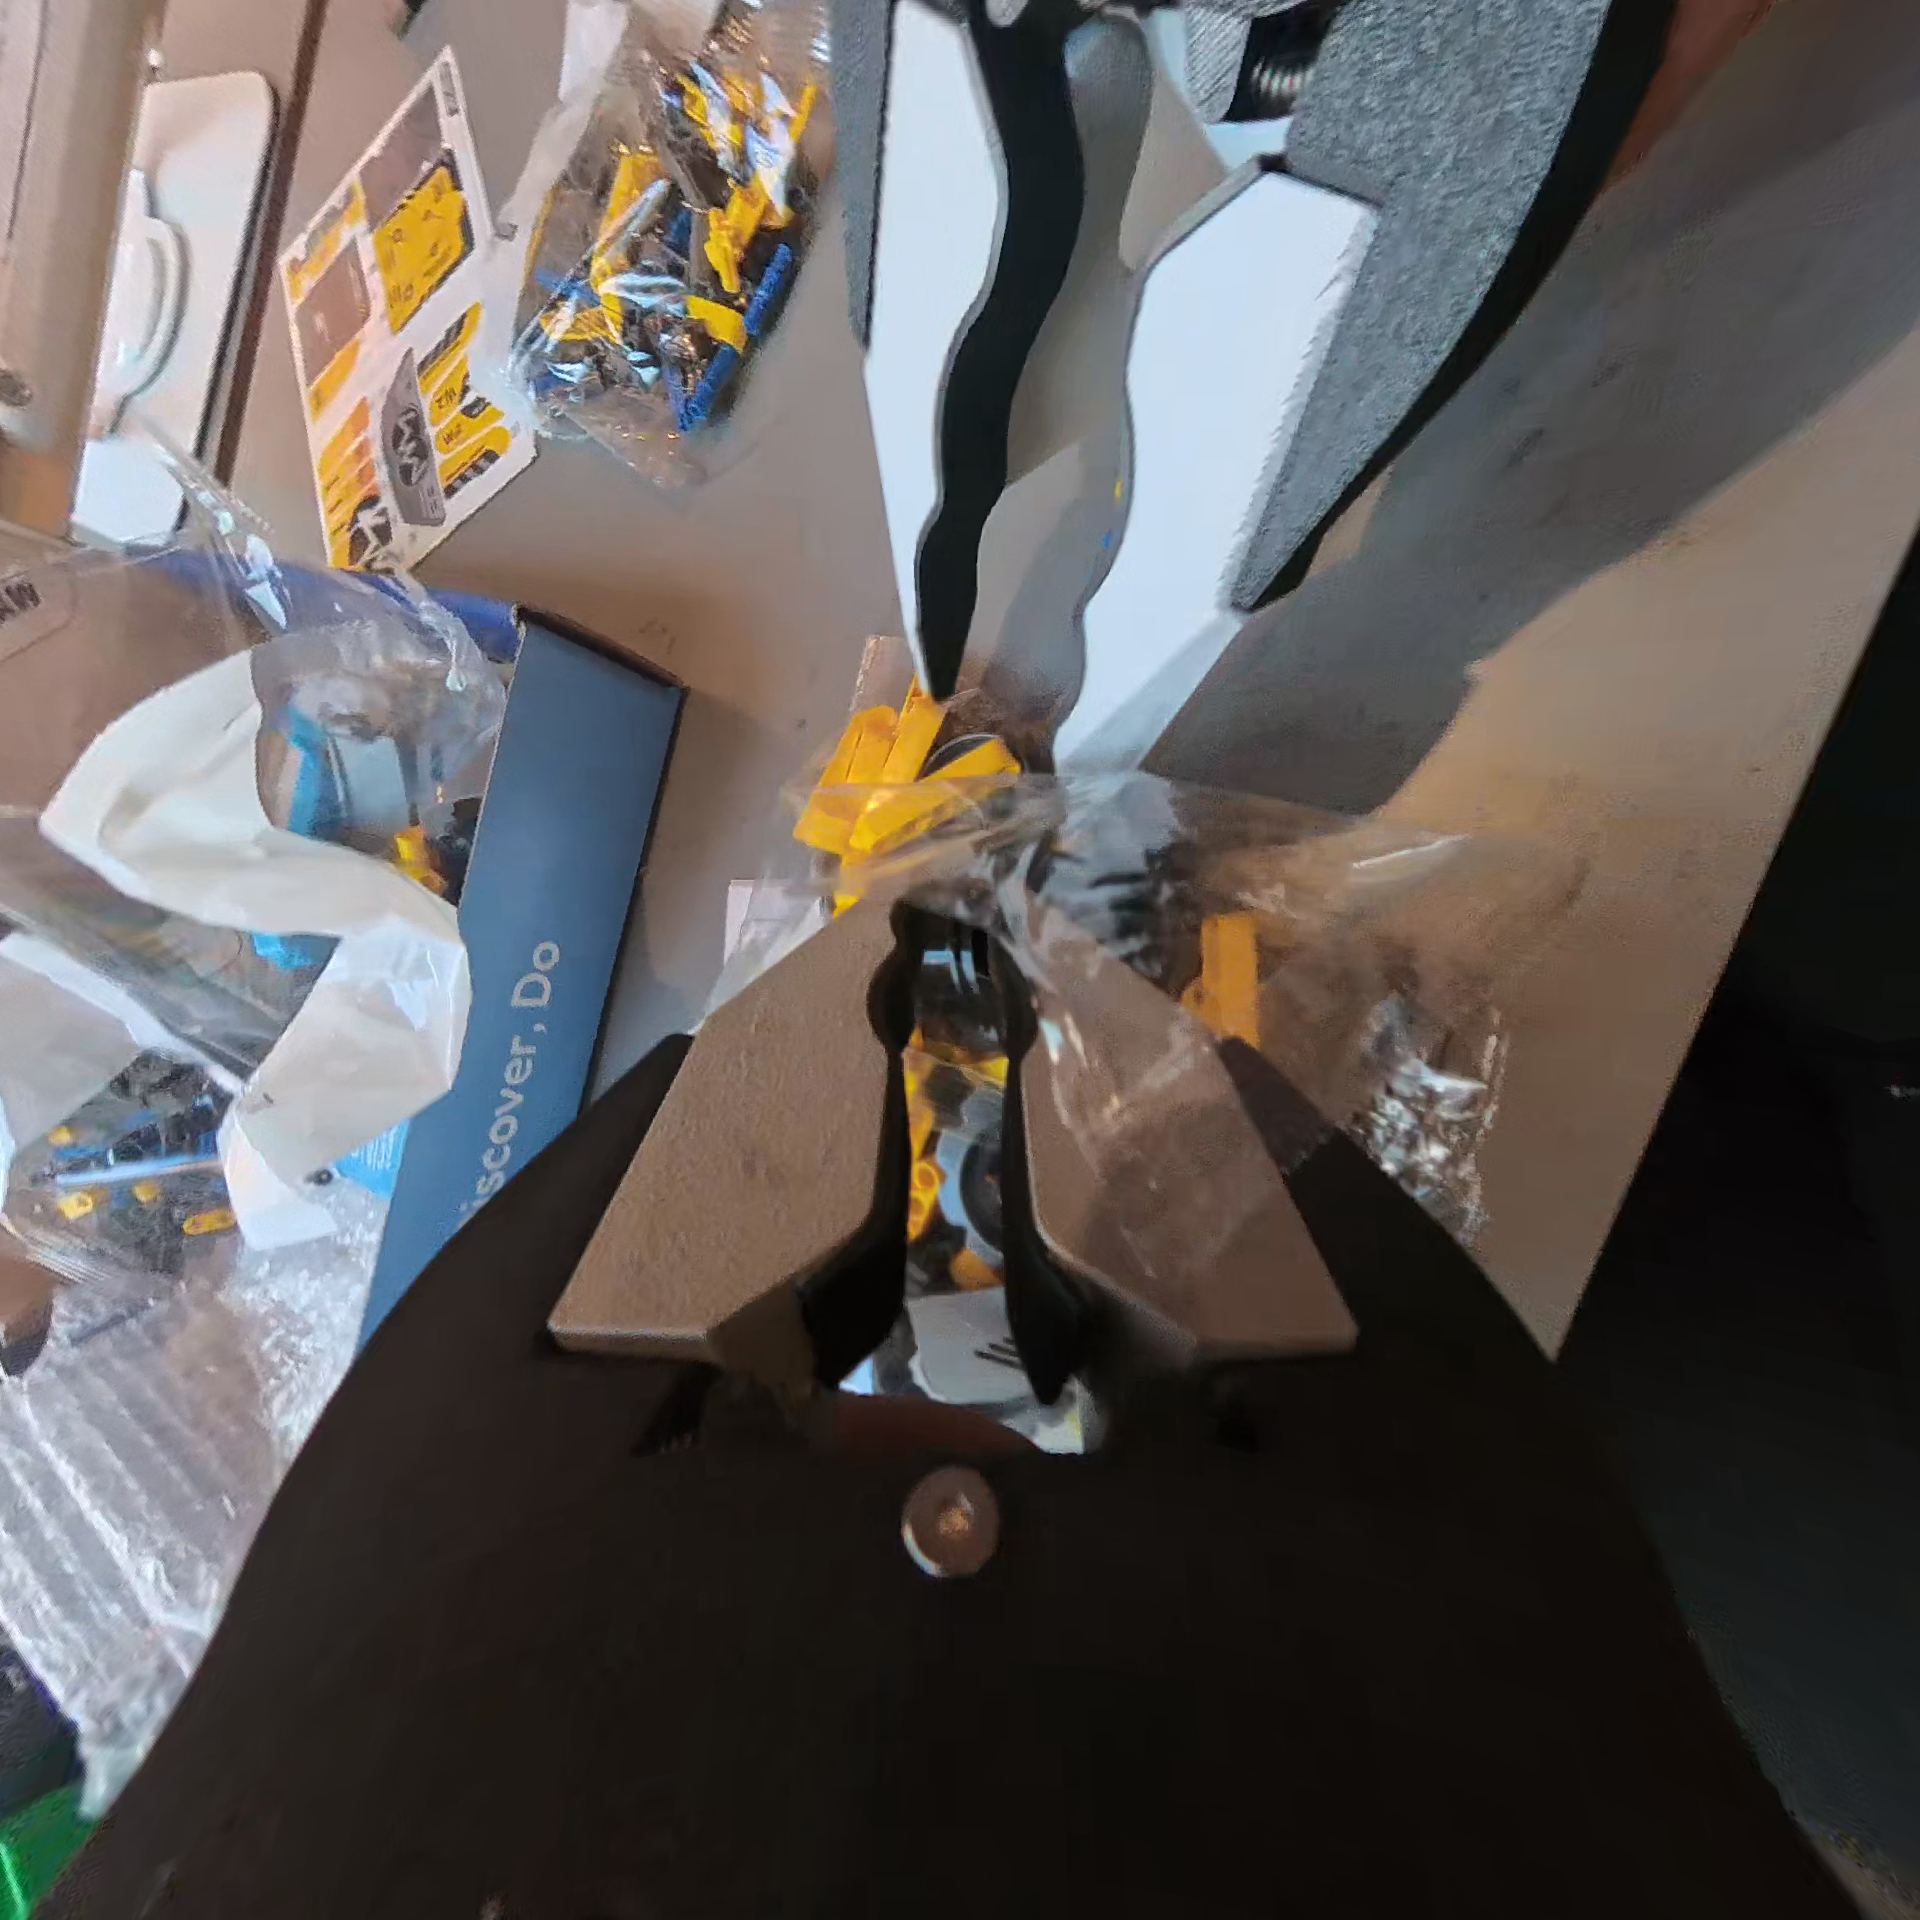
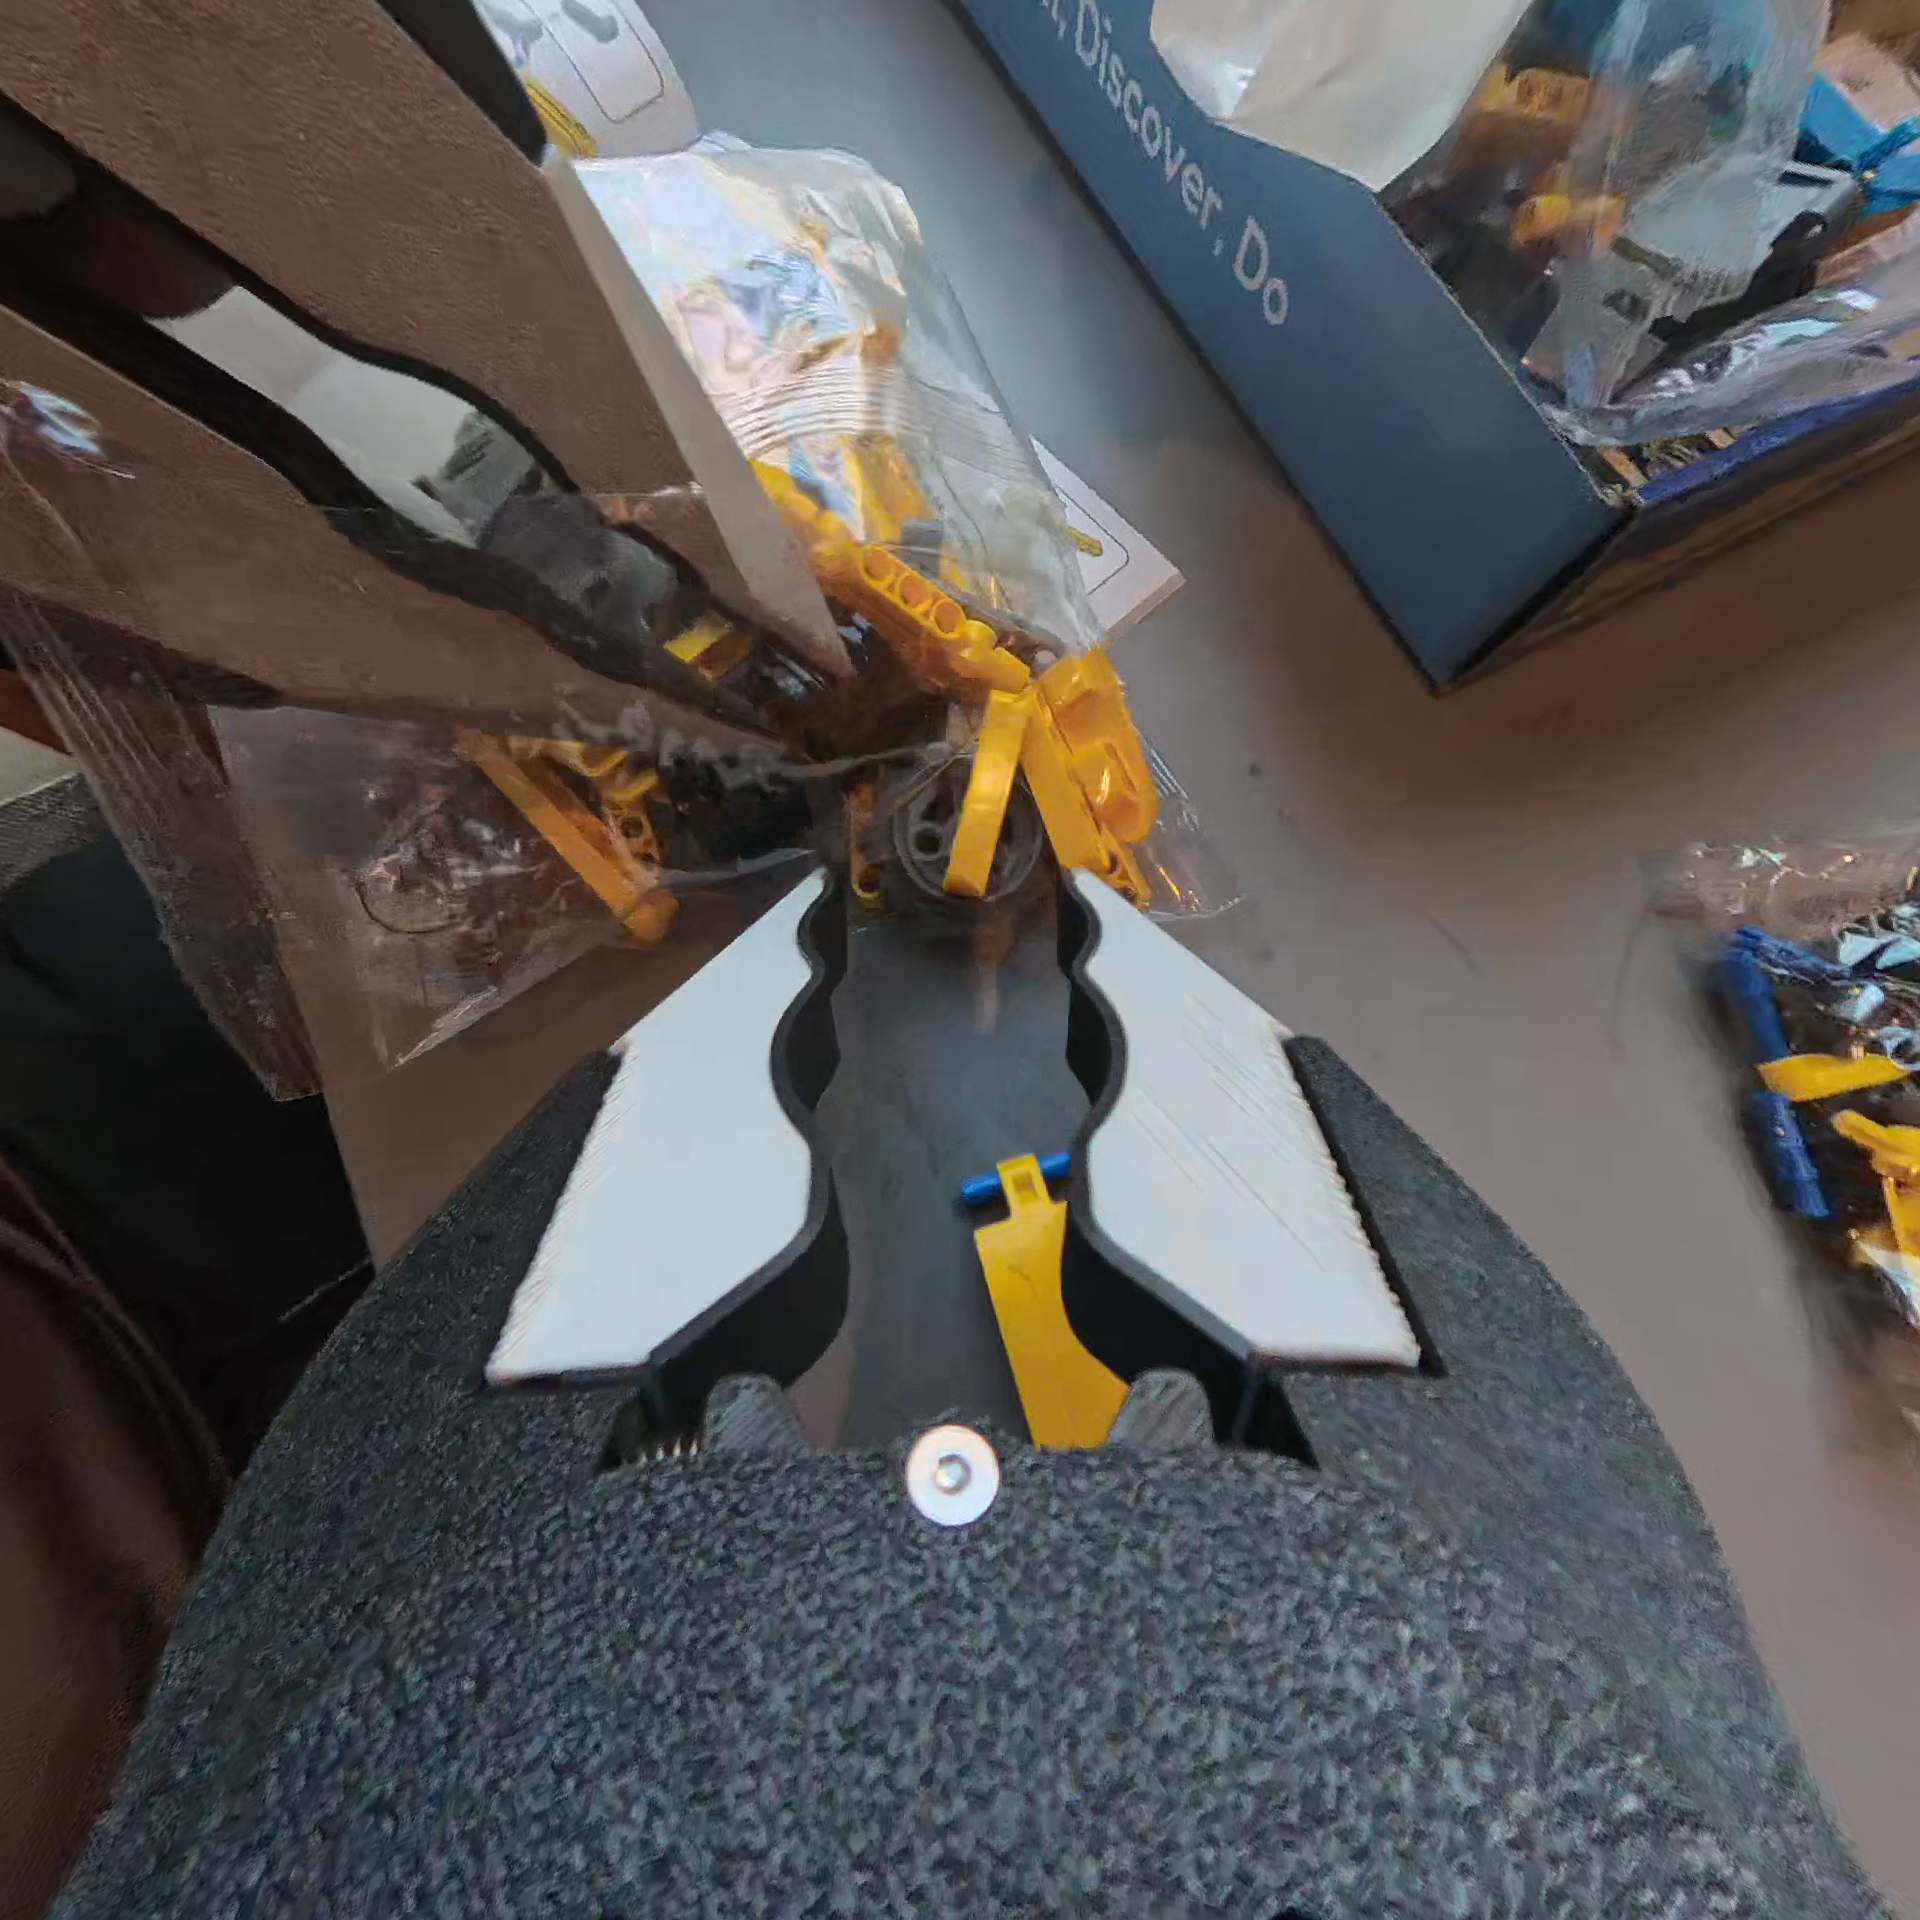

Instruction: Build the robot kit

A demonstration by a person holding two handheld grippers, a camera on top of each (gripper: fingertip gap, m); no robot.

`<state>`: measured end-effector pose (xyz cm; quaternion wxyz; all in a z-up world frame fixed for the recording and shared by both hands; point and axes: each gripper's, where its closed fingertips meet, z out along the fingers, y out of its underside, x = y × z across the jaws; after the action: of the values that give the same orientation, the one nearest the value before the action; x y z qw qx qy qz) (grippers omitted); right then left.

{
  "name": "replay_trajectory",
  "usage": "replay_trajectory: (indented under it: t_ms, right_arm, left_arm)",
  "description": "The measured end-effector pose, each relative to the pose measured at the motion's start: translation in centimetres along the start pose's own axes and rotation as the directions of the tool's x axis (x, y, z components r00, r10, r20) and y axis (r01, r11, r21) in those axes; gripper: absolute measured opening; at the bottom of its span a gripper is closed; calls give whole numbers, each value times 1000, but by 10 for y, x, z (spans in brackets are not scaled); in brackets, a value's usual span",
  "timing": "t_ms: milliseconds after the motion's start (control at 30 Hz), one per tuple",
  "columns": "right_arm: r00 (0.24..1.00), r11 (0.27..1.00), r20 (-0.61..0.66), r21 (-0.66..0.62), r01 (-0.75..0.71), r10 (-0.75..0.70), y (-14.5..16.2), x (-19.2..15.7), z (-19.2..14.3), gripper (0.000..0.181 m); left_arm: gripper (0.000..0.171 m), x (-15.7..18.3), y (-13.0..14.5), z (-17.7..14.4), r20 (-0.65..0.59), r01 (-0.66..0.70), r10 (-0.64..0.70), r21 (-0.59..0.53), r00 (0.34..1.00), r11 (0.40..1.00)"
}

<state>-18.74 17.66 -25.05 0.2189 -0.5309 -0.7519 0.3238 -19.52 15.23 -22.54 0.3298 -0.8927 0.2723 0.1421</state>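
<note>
Left tongs (image 1: pixel 951 914) pinch a clear bag (image 1: pixel 1195 883) of yellow parts at frame centre; right tongs (image 2: pixel 945 883), slightly parted, meet the bag above a grey surface (image 2: pixel 1403 779).

Left tool (image 1: pixel 951 935) black with tan fingers; right tool (image 2: pixel 945 894) speckled grey, white fingers, silver screws.

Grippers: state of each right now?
Left gripper: shut on the clear plastic bag of yellow and black building pieces.
Right gripper: open, tips at the same bag, gripping nothing.
</note>
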Motion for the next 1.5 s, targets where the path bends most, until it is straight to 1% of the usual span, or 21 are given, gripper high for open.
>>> replay_trajectory:
  t_ms: [100,200,267,500,567,633,667,733,800,833,867,900,1000,1067,1100,1167,1267,1333,1367,1433,1500]
  right_arm:
    - [998,1000,57,-1,-17,17,-7,2,0,29]
    - [979,988,137,-7,-153,152,-12,11,3,28]
    - [962,980,186,-13,-200,199,-13,13,9,30]
    - [977,996,189,-34,-88,93,-11,15,29,28]
    - [979,998,196,-43,-46,54,-10,12,32,16]
    - [986,999,169,-46,7,1,-10,12,34,9]
    - [986,999,167,-42,28,-21,-11,11,34,0]
    - [987,997,146,-32,67,-62,-12,10,33,0]
    - [989,997,136,-40,72,-66,-13,11,31,0]
    - [992,997,116,-41,61,-56,-15,14,29,7]
    - [995,998,84,-42,51,-47,-17,20,27,20]
    - [997,998,68,-41,47,-44,-18,24,25,24]
    - [999,1000,47,20,-3,2,-26,33,16,29]
    - [997,993,25,96,-75,73,-35,44,13,30]
    - [992,985,-10,126,-120,123,-38,54,14,29]
    - [984,978,-58,132,-160,169,-36,66,20,17]
    - [983,990,-133,78,-117,127,-32,74,33,10]
    - [975,992,-205,107,-64,85,-44,81,35,5]
    - [976,994,-213,105,-27,49,-49,79,37,0]
    - [981,997,-189,60,51,-39,-53,70,44,0]
    - [985,995,-140,-10,99,-100,-47,62,55,0]
  left_arm:
    - [13,-7,0,5,-61,-30,28,-34,998,999]
    - [11,-10,2,10,-135,-49,42,-50,990,998]
    - [10,-11,3,12,-174,-36,25,-56,984,998]
    - [4,-23,9,22,-171,-58,45,-72,984,996]
    - [3,-24,12,25,-177,-77,61,-84,982,993]
    - [0,-28,14,27,-151,-126,111,-94,982,988]
    - [1,-30,15,27,-137,-148,134,-96,981,984]
    - [0,-35,15,25,-108,-183,172,-105,979,977]
    - [0,-37,13,22,-89,-218,210,-90,974,972]
    - [1,-37,12,21,-81,-226,219,-83,972,971]
    - [0,-39,13,22,-67,-222,216,-87,974,971]
    - [0,-41,15,22,-53,-208,204,-93,978,974]
    - [0,-46,13,23,10,-174,175,-61,984,983]
    - [0,-56,14,25,87,-180,185,-61,979,982]
    - [0,-60,16,26,115,-189,196,-71,974,980]
    - [0,-57,18,29,85,-193,200,-89,976,977]
    - [0,-53,15,28,17,-154,156,-74,988,985]
    - [0,-56,16,27,8,-146,147,-81,989,986]
    - [0,-56,17,26,0,-151,152,-89,988,985]
    - [0,-54,18,25,-14,-158,157,-95,988,983]
    - [0,-53,21,26,-16,-158,157,-111,987,981]
